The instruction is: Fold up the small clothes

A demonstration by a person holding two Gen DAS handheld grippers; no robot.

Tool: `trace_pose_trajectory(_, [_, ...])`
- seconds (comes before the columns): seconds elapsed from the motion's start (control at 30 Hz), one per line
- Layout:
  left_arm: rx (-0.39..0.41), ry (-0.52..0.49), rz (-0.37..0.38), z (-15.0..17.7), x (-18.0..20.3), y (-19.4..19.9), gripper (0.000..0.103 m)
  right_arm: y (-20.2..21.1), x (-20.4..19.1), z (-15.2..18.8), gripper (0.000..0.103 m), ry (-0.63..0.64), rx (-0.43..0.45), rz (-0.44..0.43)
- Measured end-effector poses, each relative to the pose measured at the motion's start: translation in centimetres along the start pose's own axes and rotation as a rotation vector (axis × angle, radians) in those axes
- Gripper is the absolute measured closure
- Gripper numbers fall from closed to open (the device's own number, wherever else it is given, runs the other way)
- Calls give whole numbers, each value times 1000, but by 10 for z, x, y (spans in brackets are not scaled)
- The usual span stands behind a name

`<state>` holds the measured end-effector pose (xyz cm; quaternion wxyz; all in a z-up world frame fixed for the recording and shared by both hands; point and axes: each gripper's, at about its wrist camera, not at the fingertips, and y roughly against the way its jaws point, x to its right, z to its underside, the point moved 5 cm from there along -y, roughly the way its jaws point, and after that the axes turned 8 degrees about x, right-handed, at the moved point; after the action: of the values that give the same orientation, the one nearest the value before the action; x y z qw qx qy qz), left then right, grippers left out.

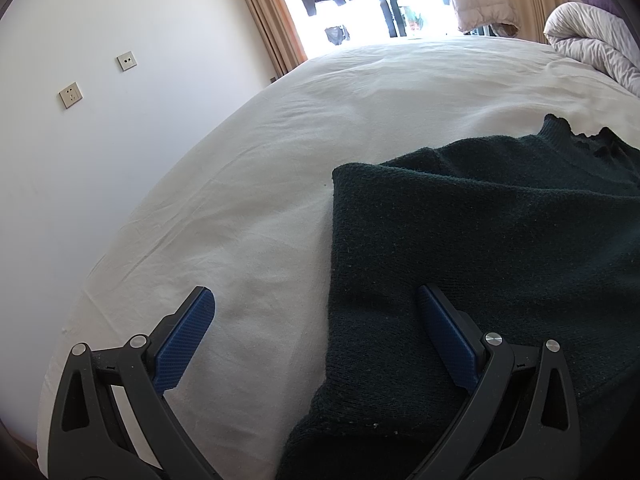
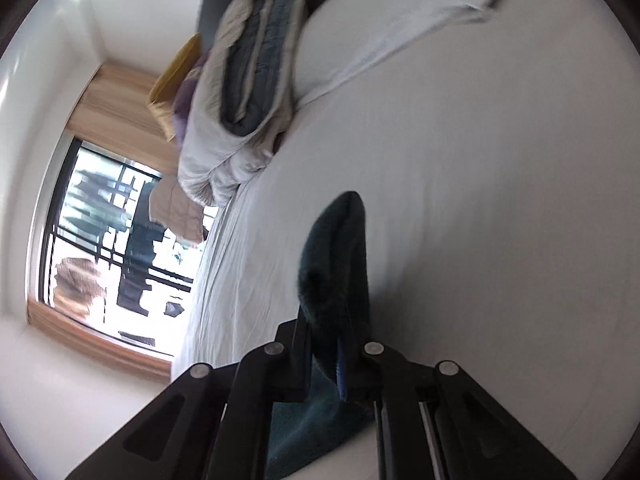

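Note:
A dark green knit sweater point(image 1: 480, 248) lies on the white bed sheet point(image 1: 280, 152), partly folded, with its collar at the far right. My left gripper point(image 1: 316, 320) is open just above the sweater's near left edge; its right finger point(image 1: 448, 340) is over the knit and its left finger point(image 1: 188, 340) over bare sheet. My right gripper point(image 2: 326, 344) is turned on its side and shut on a fold of the dark green sweater point(image 2: 336, 256), which sticks out past the fingers above the bed point(image 2: 480, 200).
A rolled grey and white duvet point(image 2: 240, 92) lies at the head of the bed, also in the left wrist view point(image 1: 592, 40). A white towel point(image 2: 420, 20) lies beyond. A wall with sockets point(image 1: 71, 95) runs along the left. A window with hanging clothes point(image 1: 360, 0) is behind.

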<state>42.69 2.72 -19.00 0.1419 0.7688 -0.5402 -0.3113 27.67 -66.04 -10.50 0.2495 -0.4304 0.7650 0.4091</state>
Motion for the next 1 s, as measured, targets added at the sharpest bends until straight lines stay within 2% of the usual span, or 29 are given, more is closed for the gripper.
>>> trace_pose_trajectory(0.07, [0, 4, 4, -1, 0, -1, 0, 0, -61, 21, 92, 180, -14, -47])
trace_pose_trajectory(0.17, [0, 10, 8, -1, 2, 0, 0, -2, -154, 77, 92, 439, -52, -131])
trace_pose_trajectory(0.23, [-1, 22, 19, 1, -1, 1, 0, -1, -213, 131, 92, 616, -79, -188])
trace_pose_trajectory(0.33, [-9, 53, 49, 0, -5, -3, 0, 3, -289, 240, 92, 906, -131, -285])
trace_pose_trajectory(0.4, [-16, 81, 76, -1, -5, -4, 0, 1, -318, 308, 92, 1036, -181, -334])
trace_pose_trajectory(0.5, [-24, 111, 107, -3, -2, -5, 0, -13, -330, 386, 92, 1127, -275, -358])
trace_pose_trajectory(0.6, [-26, 132, 128, -6, -3, -7, 0, -24, -326, 422, 92, 1141, -317, -338])
trace_pose_trajectory(0.8, [-30, 167, 160, -13, 4, -9, 0, -31, -317, 426, 92, 1148, -310, -309])
trace_pose_trajectory(1.0, [-21, 207, 188, -21, 5, -10, 0, -18, -328, 438, 92, 1197, -275, -334])
